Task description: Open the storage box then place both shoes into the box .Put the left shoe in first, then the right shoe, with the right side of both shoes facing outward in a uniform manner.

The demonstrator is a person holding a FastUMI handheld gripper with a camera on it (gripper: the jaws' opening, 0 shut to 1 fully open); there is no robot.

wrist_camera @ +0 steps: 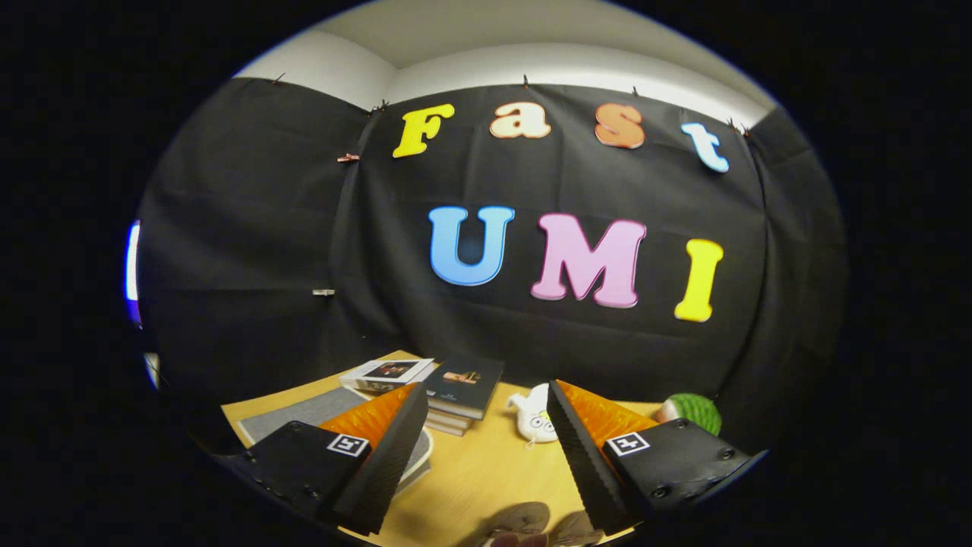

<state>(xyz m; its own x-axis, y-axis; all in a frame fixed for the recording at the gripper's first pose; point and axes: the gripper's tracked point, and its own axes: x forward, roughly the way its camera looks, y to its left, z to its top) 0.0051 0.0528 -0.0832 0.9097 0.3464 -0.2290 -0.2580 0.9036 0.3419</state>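
My gripper (486,406) is held high over the wooden table (486,471), open, with nothing between its fingers. Two brownish shoes (543,524) lie side by side on the table, low between the fingers and close to me; only their upper parts show. A white rounded object (419,456) sits just behind the left finger, mostly hidden, and I cannot tell what it is.
A stack of books (463,387) and a white booklet (387,374) lie at the table's far side, beyond the left finger. A grey mat (304,414) lies left of them. A white plush toy (535,418) and a green ball (695,412) lie beyond the right finger.
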